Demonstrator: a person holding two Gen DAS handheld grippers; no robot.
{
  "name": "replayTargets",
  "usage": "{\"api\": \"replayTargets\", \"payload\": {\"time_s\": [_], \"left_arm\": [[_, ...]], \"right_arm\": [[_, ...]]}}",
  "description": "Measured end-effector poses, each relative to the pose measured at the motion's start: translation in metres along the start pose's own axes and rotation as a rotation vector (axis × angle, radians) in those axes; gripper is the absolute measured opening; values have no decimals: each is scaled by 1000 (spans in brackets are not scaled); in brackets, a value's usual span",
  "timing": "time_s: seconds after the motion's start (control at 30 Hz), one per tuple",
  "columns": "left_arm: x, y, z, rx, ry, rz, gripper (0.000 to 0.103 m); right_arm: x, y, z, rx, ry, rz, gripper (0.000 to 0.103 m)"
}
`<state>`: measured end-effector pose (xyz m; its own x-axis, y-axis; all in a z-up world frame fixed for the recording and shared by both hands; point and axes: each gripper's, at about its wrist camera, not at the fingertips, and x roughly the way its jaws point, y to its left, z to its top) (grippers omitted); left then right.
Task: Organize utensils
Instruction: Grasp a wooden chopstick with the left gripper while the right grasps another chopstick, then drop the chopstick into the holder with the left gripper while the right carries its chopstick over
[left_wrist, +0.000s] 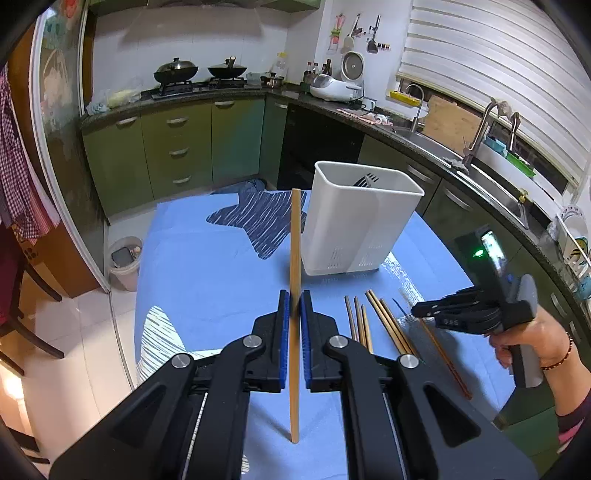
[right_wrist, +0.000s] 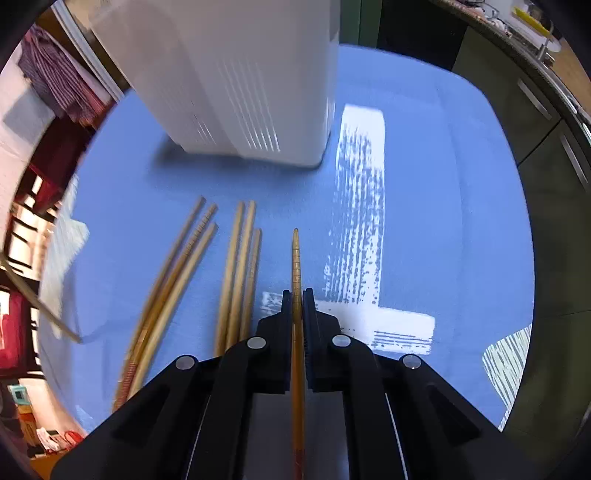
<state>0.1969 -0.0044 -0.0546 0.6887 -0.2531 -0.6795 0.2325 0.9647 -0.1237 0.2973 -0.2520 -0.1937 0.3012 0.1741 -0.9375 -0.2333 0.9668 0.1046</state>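
The left gripper (left_wrist: 294, 308) is clenched on a pale chopstick (left_wrist: 294, 258), held off the table with its long axis running straight ahead toward the white utensil holder (left_wrist: 364, 221), which stands just beyond and slightly right of its far tip, near the table's far edge. The right gripper (right_wrist: 297, 301) is clamped on an amber chopstick (right_wrist: 296, 258) low over the blue tablecloth (right_wrist: 424, 221), beside the loose chopsticks (right_wrist: 236, 266). The left hand is judged better placed to drop first.
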Motion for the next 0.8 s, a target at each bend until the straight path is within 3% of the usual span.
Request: {"api": "replayTargets", "payload": {"time_s": [0.37, 0.67, 0.8], "left_arm": [[-9, -9, 4, 27, -28, -11, 6], [-14, -21, 12, 56, -34, -25, 6], [-17, -28, 24, 63, -39, -46, 6]], "right_arm": [[-99, 2, -30, -6, -285, 42, 6], [-160, -18, -78, 4, -433, 47, 6], [-169, -24, -90, 5, -452, 46, 6]]}}
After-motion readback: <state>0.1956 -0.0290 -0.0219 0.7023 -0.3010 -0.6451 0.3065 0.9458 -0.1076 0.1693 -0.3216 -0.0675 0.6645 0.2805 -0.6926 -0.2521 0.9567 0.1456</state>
